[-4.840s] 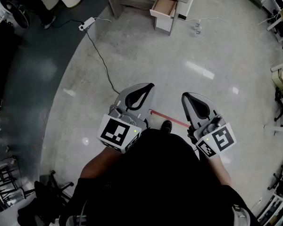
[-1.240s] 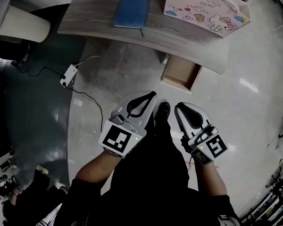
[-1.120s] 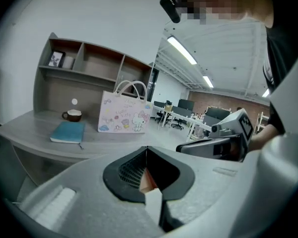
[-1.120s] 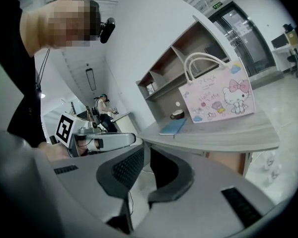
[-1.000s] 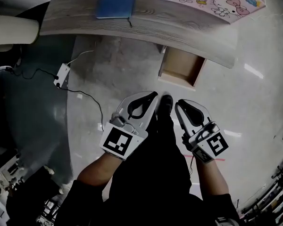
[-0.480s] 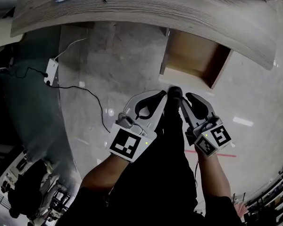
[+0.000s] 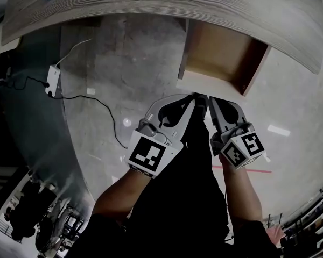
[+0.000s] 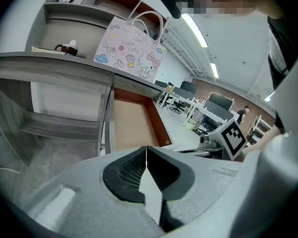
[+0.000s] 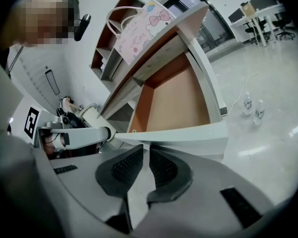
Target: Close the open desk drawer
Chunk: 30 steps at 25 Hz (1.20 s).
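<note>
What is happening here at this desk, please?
A person holds a hand-held gripper in each hand before the drawer of a desk. The drawer is empty and not yet closed. The left hand-held gripper is shut; the jaws of the right hand-held gripper, a little apart, have just been closing with nothing between them. Both tips are near the drawer's front; whether they touch it, I cannot tell.

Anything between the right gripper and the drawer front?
Nothing. In the right gripper view the right gripper, whose jaws have just been closing with nothing between them, faces the drawer front directly.
</note>
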Each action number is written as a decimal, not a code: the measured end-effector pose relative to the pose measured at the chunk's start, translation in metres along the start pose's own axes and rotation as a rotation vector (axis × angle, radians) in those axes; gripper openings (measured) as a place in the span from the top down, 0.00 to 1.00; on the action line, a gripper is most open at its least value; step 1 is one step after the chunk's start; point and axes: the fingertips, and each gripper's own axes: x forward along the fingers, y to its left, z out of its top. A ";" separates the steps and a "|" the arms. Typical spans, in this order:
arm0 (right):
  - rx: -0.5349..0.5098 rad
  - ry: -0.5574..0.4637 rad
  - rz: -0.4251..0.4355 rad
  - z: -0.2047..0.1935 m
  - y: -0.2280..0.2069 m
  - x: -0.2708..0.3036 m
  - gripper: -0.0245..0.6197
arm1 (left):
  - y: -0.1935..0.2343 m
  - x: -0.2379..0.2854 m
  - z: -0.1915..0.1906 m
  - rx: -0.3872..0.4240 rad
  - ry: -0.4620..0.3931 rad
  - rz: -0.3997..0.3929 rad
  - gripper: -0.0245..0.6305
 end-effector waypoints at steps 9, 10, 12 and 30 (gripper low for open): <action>-0.060 -0.152 -0.015 0.054 -0.006 -0.002 0.90 | -0.003 0.008 -0.001 0.006 0.003 -0.016 0.95; -0.091 -0.169 -0.004 0.065 -0.003 0.000 0.91 | -0.002 0.009 0.001 0.006 0.001 -0.014 0.95; -0.134 -0.199 0.022 0.087 0.006 0.005 0.92 | 0.000 0.011 0.008 0.009 -0.007 -0.010 0.95; -0.165 -0.267 0.011 0.174 -0.010 0.046 0.93 | 0.049 0.042 0.081 0.019 -0.106 0.072 0.95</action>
